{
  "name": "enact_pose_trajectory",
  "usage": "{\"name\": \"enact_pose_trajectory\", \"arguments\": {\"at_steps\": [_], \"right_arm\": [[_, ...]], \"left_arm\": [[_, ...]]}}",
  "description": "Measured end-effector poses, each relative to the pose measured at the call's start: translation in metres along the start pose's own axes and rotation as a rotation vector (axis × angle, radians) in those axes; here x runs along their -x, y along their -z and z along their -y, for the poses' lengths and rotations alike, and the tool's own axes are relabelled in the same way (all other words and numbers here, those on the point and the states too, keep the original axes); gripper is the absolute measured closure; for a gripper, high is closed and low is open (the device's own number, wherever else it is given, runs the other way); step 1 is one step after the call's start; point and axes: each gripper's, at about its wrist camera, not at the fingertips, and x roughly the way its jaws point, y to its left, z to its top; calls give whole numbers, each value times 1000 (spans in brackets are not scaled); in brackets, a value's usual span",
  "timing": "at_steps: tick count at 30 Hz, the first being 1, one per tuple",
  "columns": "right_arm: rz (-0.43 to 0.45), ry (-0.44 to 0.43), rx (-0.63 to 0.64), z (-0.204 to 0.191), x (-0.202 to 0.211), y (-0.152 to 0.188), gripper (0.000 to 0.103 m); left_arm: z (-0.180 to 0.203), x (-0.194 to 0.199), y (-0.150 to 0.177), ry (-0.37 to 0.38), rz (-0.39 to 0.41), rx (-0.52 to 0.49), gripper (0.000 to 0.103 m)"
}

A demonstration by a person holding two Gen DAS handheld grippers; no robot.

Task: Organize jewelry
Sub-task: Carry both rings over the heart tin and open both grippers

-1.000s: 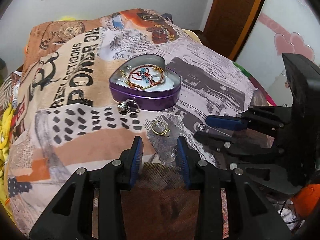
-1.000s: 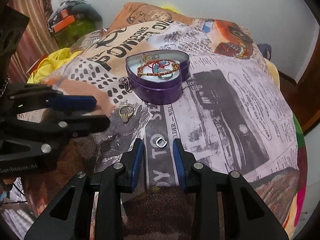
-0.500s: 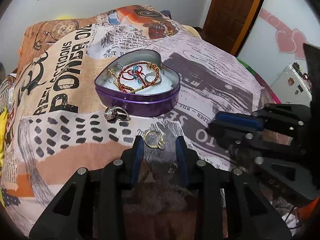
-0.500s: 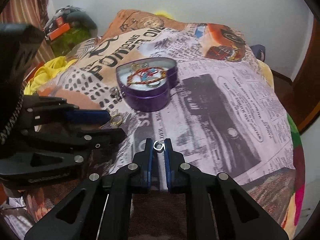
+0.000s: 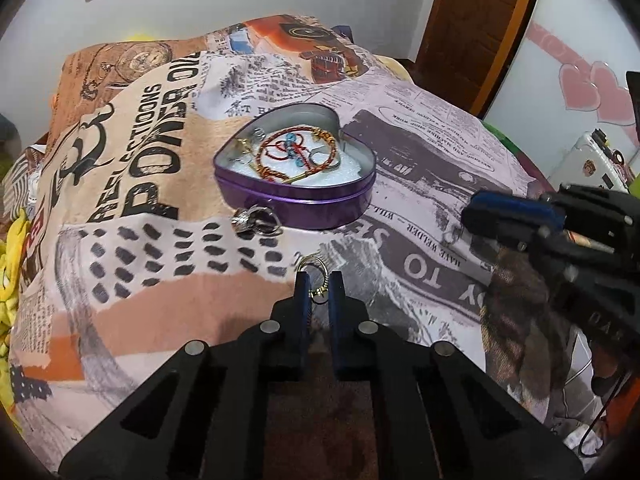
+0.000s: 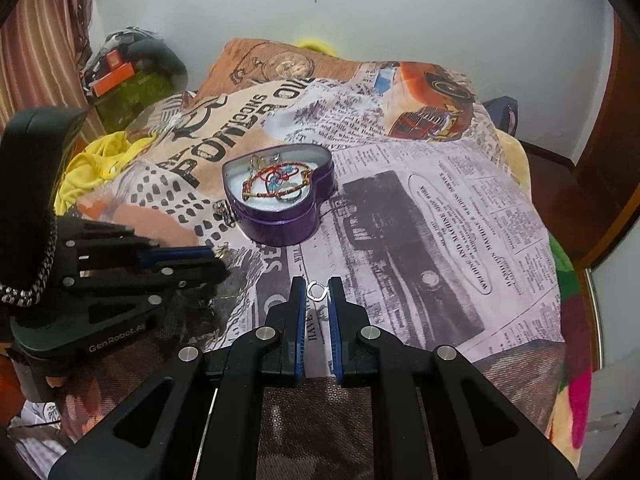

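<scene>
A purple heart-shaped tin (image 5: 320,206) (image 6: 280,224) stands open on the printed blanket and holds a red beaded bracelet (image 5: 296,156) and other pieces. My left gripper (image 5: 319,280) is shut on a gold ring (image 5: 318,276), just in front of the tin. My right gripper (image 6: 317,286) is shut on a small silver ring (image 6: 316,291), lifted a little above the blanket. A silver ring cluster (image 5: 256,220) lies against the tin's near left wall. The right gripper also shows at the right of the left wrist view (image 5: 472,216).
The blanket (image 5: 160,280) covers a raised surface that drops off at the right. A wooden door (image 5: 476,28) and a white panel stand at the back right. Yellow cloth (image 6: 92,172) and a bag (image 6: 132,64) lie at the far left.
Both grippers moved forward and closed, the left on the gold ring and the right on the small silver ring. The right gripper has lifted its ring.
</scene>
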Motion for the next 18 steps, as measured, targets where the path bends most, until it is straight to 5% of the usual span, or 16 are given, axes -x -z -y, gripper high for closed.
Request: {"name": "enact_pose_trajectory", "arguments": {"at_steps": [18], "right_arm": [[70,-36,-13,-8,3,-27,94]], "left_arm": [[-19,43,-28,-15,135,23,96]]}}
